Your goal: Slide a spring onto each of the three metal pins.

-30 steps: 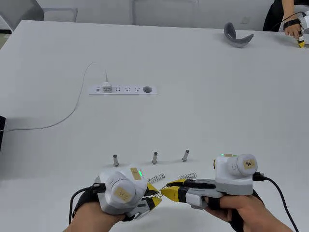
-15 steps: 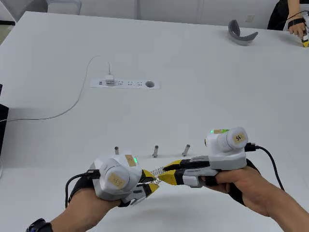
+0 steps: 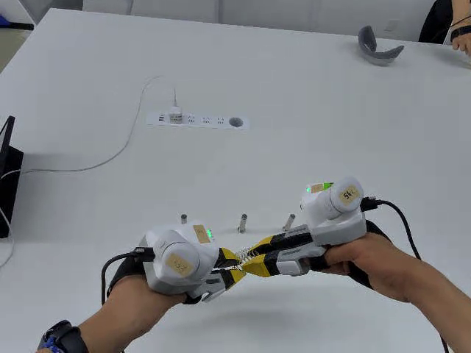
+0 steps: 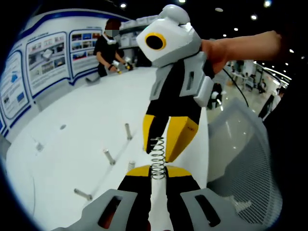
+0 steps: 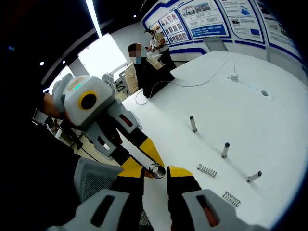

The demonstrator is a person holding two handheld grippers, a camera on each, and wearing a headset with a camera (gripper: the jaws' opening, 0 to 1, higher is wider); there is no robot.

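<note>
One small coil spring [image 3: 243, 257] hangs in the air between my two grippers, above the table's near edge. My left gripper [image 3: 232, 265] is shut on one end of it. From the opposite side my right gripper [image 3: 252, 260] pinches the other end. In the left gripper view the spring [image 4: 156, 159] rises from my left gripper [image 4: 153, 173] into the yellow tips of the right gripper [image 4: 167, 137]. Three short metal pins [image 3: 184, 218] [image 3: 242, 223] [image 3: 288, 221] stand in a row just beyond, all bare. Two more springs [image 5: 207, 170] [image 5: 231, 198] lie on the table near the pins.
A white power strip [image 3: 197, 120] with a plugged-in cable [image 3: 110, 158] lies further back on the white table [image 3: 316, 132]. A grey curved object [image 3: 379, 44] rests at the far right. A dark object [image 3: 7, 176] pokes in at the left edge. Other people sit at the far side.
Both grippers have risen from the table surface and come tip to tip, with the spring now held between them. The headset camera has shifted.
</note>
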